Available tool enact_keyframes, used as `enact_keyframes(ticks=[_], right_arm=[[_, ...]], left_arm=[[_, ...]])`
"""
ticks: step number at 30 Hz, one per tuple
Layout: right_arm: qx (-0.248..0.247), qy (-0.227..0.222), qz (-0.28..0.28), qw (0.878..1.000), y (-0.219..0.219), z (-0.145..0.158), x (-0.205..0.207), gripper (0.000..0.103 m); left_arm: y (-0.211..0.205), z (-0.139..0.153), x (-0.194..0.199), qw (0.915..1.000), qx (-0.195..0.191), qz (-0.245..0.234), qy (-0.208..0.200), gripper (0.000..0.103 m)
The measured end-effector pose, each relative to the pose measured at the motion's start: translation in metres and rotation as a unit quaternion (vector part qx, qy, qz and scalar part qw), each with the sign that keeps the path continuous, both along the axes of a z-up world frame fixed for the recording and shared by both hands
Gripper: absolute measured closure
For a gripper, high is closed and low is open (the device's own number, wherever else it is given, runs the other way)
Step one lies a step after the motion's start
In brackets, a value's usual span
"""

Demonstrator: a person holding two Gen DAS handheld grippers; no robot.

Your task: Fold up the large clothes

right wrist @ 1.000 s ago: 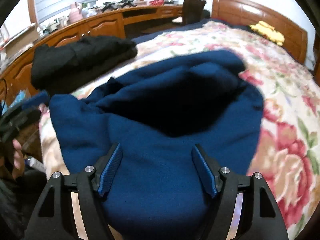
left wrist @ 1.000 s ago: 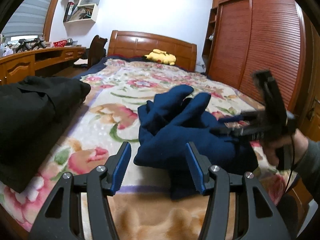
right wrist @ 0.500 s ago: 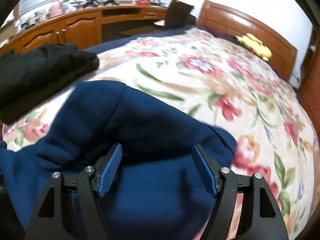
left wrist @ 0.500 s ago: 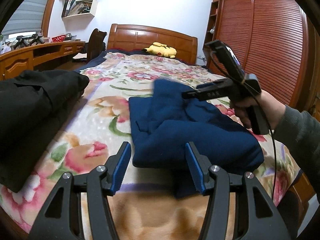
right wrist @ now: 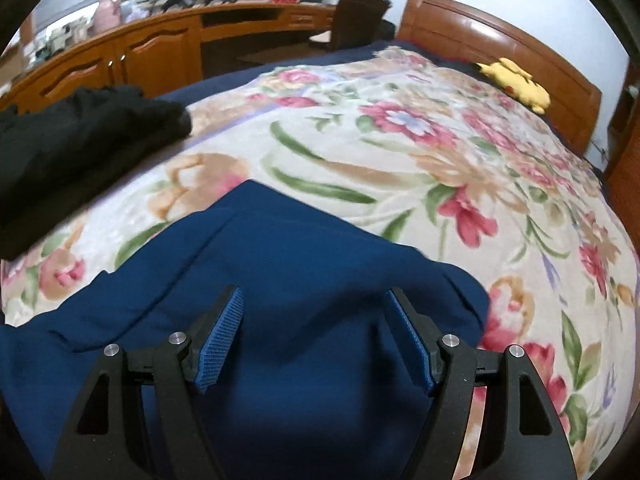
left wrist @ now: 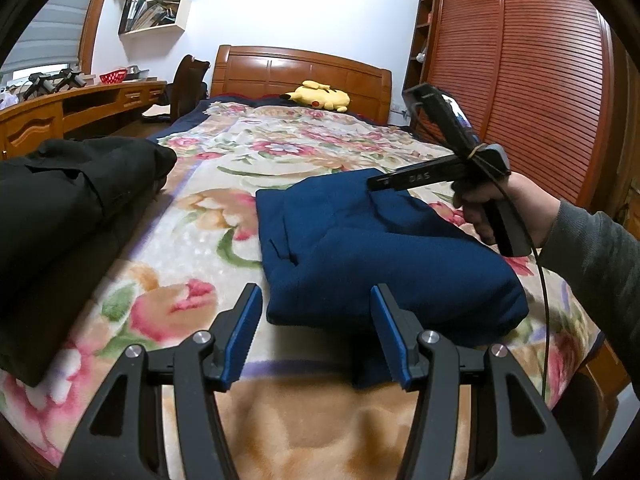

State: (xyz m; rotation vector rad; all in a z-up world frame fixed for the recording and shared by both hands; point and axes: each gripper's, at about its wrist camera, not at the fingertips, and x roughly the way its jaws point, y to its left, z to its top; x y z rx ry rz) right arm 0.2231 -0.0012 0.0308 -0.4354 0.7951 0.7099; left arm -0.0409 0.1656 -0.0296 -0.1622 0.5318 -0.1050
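A dark blue garment (left wrist: 372, 256) lies folded into a thick rectangle on the floral bed cover; it also fills the lower part of the right wrist view (right wrist: 260, 300). My left gripper (left wrist: 316, 324) is open and empty, just in front of the garment's near edge. My right gripper (right wrist: 316, 332) is open and empty, held just above the garment's top; I cannot tell whether it touches. In the left wrist view its body (left wrist: 440, 172) hovers over the garment's far right part, held by a hand.
A folded black garment (left wrist: 60, 208) lies on the bed's left side, also seen in the right wrist view (right wrist: 80, 136). A yellow plush toy (left wrist: 318, 96) sits by the wooden headboard. A wooden desk (left wrist: 60, 108) runs along the left, a red-brown wardrobe (left wrist: 520, 80) on the right.
The blue garment went from a rumpled heap to a flat folded rectangle. My right gripper lifted and swung over it toward the far side. My left gripper stayed in place.
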Motion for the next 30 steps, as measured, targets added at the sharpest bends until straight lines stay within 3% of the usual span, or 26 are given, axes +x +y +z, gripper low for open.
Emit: enact_keyframes(ticks=[5,10,16,20,30], right_arm=[[0.001,-0.002,-0.06,0.998,-0.038,-0.004,0.018,0.029],[0.007,0.008,-0.085,0.996,-0.065,-0.017,0.027,0.029],[0.021,0.034,-0.095,0.995,-0.078,-0.034,0.036,0.026],[0.022,0.038,-0.092,0.995,-0.076,-0.041,0.037,0.024],[0.04,0.065,-0.091,0.993,-0.075,-0.053,0.044,0.021]], left_arm=[[-0.002,0.0,-0.005,1.0,0.005,-0.006,-0.001,0.048],[-0.01,-0.006,-0.009,0.9998,0.017,-0.006,0.011,0.048],[-0.018,-0.015,-0.016,0.9991,0.033,-0.005,0.028,0.048],[-0.021,-0.022,-0.018,0.9987,0.014,-0.025,0.043,0.048],[-0.038,-0.029,-0.001,0.9971,0.018,-0.038,0.064,0.048]])
